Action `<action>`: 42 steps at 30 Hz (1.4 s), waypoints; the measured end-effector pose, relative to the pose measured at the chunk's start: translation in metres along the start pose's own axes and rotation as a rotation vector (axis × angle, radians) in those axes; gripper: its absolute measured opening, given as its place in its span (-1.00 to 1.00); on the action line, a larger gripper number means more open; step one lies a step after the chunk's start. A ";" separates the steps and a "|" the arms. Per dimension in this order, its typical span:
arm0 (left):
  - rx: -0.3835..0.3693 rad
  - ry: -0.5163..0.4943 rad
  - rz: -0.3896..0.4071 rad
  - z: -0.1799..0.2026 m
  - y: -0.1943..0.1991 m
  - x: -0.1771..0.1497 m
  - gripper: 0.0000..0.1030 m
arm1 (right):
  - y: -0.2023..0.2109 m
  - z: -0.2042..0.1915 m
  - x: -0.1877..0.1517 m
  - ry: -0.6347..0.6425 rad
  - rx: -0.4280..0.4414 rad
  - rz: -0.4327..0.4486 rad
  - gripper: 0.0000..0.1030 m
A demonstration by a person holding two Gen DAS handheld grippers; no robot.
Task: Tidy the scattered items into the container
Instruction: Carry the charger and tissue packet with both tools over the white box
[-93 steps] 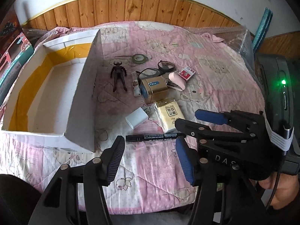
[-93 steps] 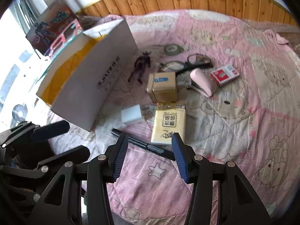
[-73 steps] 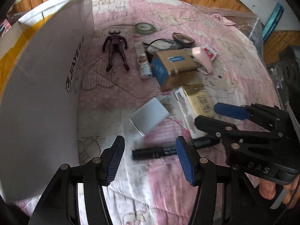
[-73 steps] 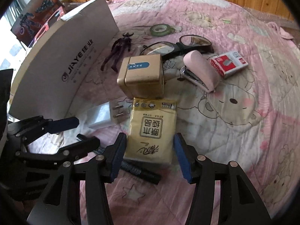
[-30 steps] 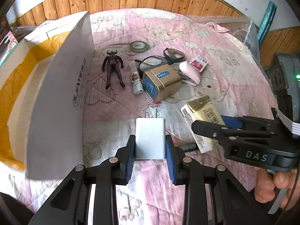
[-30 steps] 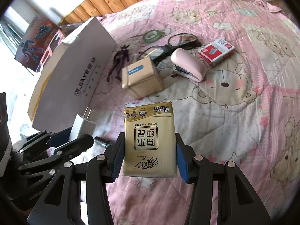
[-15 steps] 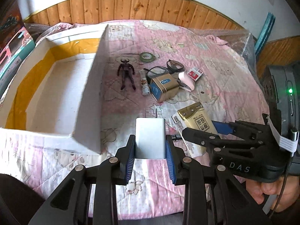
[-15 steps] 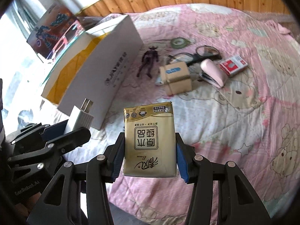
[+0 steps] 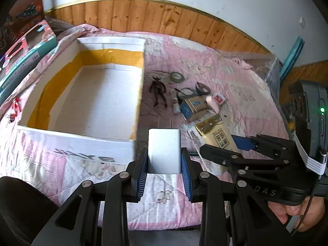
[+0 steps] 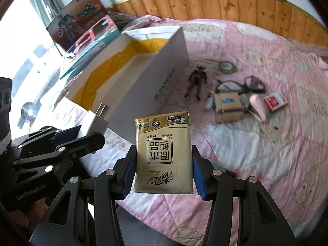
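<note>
My left gripper (image 9: pixel 164 164) is shut on a white plug charger (image 9: pixel 164 150), prongs pointing forward, held above the bed near the front right corner of the open white box (image 9: pixel 86 141). My right gripper (image 10: pixel 164 174) is shut on a gold tissue pack (image 10: pixel 163 153), lifted clear of the quilt. The box (image 10: pixel 143 75), yellow-taped inside, holds nothing that I can see. In the left wrist view the right gripper (image 9: pixel 239 143) with the tissue pack (image 9: pixel 217 133) hangs just right of the charger. The charger (image 10: pixel 96 123) shows at the left of the right wrist view.
On the pink quilt lie a dark toy figure (image 9: pixel 158 91), a green tape roll (image 9: pixel 176 75), glasses (image 9: pixel 192 89), a gold tin (image 9: pixel 193 106), a pink stapler (image 9: pixel 213 102), a red staple box (image 9: pixel 220 98) and a small bottle (image 9: pixel 174 105). Toy boxes (image 10: pixel 86 30) stand beyond the white box.
Both grippers closed on their items, lifted them off the quilt, and have pulled back and swung left towards the box. The black marker is hidden from view now.
</note>
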State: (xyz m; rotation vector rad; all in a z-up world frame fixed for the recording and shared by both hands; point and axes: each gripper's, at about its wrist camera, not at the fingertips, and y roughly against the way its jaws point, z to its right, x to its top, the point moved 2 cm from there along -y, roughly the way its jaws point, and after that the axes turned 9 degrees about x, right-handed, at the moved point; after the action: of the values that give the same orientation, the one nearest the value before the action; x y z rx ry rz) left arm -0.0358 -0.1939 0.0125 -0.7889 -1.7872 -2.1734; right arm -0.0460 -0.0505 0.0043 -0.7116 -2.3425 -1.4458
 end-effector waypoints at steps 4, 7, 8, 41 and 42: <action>0.004 0.036 0.018 -0.019 0.008 0.009 -0.39 | -0.001 -0.014 0.013 0.020 0.017 -0.006 0.01; 0.004 0.046 0.039 -0.029 0.015 0.015 -0.39 | -0.002 -0.025 0.022 0.033 0.027 -0.011 0.01; 0.005 0.051 0.044 -0.032 0.018 0.017 -0.39 | -0.003 -0.029 0.026 0.040 0.028 -0.013 0.01; 0.003 0.167 0.098 -0.121 0.021 0.090 -0.39 | -0.042 -0.087 0.127 0.211 0.003 -0.045 0.01; 0.005 0.168 0.098 -0.122 0.020 0.092 -0.39 | -0.044 -0.087 0.130 0.215 0.000 -0.047 0.01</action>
State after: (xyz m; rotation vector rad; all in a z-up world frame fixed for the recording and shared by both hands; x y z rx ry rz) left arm -0.1346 -0.3007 0.0636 -0.6562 -1.6375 -2.1039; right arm -0.1788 -0.1115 0.0745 -0.4778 -2.2072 -1.4627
